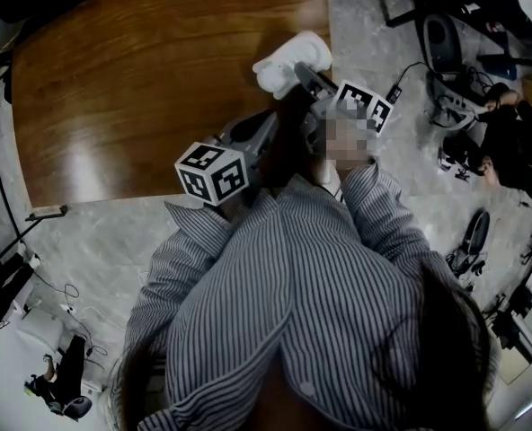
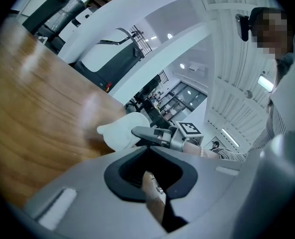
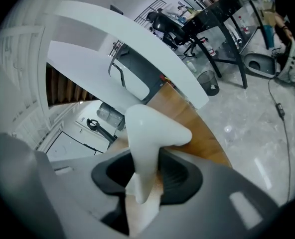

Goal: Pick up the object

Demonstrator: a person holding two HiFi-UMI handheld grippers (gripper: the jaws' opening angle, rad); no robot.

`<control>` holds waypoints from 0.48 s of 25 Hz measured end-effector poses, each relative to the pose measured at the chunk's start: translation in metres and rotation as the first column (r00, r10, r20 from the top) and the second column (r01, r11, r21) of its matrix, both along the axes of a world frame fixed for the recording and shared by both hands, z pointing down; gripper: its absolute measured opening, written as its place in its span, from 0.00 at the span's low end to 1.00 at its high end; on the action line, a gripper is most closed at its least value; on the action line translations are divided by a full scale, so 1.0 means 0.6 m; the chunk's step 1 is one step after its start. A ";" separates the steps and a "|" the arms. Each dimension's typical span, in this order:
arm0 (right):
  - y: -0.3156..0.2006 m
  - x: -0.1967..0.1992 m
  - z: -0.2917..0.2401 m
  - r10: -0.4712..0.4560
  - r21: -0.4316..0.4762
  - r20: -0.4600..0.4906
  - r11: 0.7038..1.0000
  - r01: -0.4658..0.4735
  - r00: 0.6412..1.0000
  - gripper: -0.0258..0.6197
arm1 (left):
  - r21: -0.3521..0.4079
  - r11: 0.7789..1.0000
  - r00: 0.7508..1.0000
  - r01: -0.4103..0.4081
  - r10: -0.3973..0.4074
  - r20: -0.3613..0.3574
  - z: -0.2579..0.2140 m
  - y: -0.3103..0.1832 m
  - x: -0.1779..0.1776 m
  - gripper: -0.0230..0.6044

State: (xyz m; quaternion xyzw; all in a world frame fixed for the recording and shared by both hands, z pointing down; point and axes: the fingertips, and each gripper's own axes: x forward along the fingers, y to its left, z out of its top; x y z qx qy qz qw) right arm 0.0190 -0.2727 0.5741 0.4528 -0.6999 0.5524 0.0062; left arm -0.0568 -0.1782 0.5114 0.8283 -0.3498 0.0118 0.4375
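A white, soft-looking object (image 1: 293, 61) lies at the right edge of the brown wooden table (image 1: 158, 79). My right gripper (image 1: 307, 75) reaches onto it from the near side. In the right gripper view the white object (image 3: 148, 133) fills the middle and runs down between the jaws, which are closed on it. The left gripper view shows the white object (image 2: 121, 131) on the table (image 2: 28, 108), with the right gripper (image 2: 143, 132) on it. My left gripper (image 1: 248, 137) hangs just left of the right one, off the table's near edge. Its jaws are hidden behind its grey body (image 2: 150, 180).
Pale marble floor surrounds the table, with cables and dark equipment (image 1: 455, 52) to the right. A person in black (image 1: 518, 142) crouches at the far right. A stand (image 1: 14, 241) and more gear sit at the left. My striped shirt (image 1: 320, 312) fills the lower view.
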 end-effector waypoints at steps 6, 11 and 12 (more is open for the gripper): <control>-0.010 -0.013 -0.129 -0.026 0.165 0.112 0.986 0.007 0.993 0.25 | 0.084 0.996 1.000 0.000 -0.001 0.005 -0.047 -0.006 0.001 0.07; -0.011 -0.047 -0.286 -0.124 0.385 0.184 0.922 0.045 0.975 0.25 | 0.180 0.983 0.999 0.030 -0.032 0.012 -0.108 -0.026 -0.025 0.07; -0.008 -0.054 -0.314 -0.146 0.425 0.195 0.904 0.051 0.970 0.25 | 0.195 0.980 0.999 0.041 -0.043 0.004 -0.118 -0.030 -0.031 0.07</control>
